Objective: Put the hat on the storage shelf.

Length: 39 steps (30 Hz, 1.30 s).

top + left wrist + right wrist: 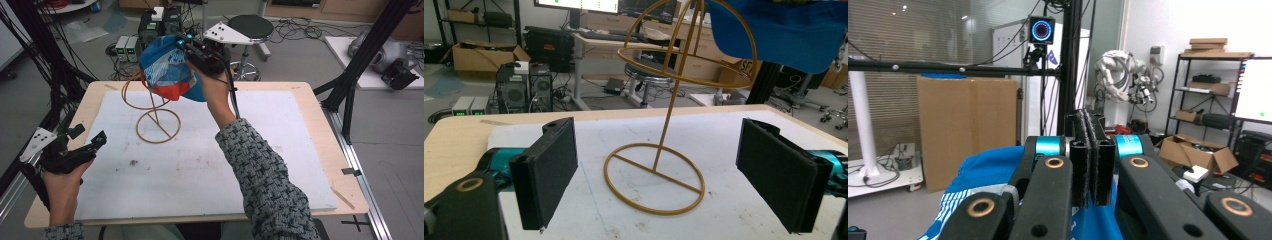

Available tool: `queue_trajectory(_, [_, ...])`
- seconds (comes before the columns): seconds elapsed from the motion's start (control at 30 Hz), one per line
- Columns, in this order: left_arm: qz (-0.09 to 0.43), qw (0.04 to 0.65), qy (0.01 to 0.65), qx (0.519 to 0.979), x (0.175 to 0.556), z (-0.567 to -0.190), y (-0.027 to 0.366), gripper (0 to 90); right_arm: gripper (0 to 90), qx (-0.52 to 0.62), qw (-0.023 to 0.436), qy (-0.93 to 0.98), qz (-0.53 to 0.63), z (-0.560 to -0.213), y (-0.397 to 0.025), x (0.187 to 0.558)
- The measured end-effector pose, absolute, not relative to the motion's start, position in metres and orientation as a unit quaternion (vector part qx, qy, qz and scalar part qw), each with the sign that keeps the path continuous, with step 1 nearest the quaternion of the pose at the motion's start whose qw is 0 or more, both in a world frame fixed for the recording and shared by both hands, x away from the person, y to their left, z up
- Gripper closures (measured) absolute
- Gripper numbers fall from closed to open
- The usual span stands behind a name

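Note:
A gold wire hat stand rises from a ring base on the white mat, left of the middle. My right gripper hangs above the stand's top, shut on a blue cap with red and white panels, which droops over the upper hoop. In the right gripper view the jaws are pressed together with blue cloth under them. My left gripper is open near the table's left edge. It faces the stand with nothing between its pads, and the cap shows at the upper right.
The wooden table carries the mat. Behind its far edge stand computer boxes and a black stool. Black frame posts rise at the right and cables hang at the left.

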State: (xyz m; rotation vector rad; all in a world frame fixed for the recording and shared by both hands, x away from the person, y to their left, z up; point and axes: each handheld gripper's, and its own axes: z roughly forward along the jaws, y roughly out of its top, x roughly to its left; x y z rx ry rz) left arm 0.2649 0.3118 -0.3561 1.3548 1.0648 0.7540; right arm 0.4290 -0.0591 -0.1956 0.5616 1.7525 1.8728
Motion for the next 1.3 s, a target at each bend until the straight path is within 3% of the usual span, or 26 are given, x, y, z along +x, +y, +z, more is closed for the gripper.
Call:
queue_trajectory(0.67, [0.322, 0.593, 0.457, 0.579, 0.265, -0.355, 0.314, 17.0, 89.4, 0.192, 0.217, 0.703, 0.649, -0.218, 0.003, 0.44])
queue_trajectory(1.3, [0.319, 0.595, 0.453, 0.582, 0.265, -0.355, 0.312, 17.0, 89.4, 0.17, 0.197, 0.71, 0.654, -0.211, 0.04, 0.44])
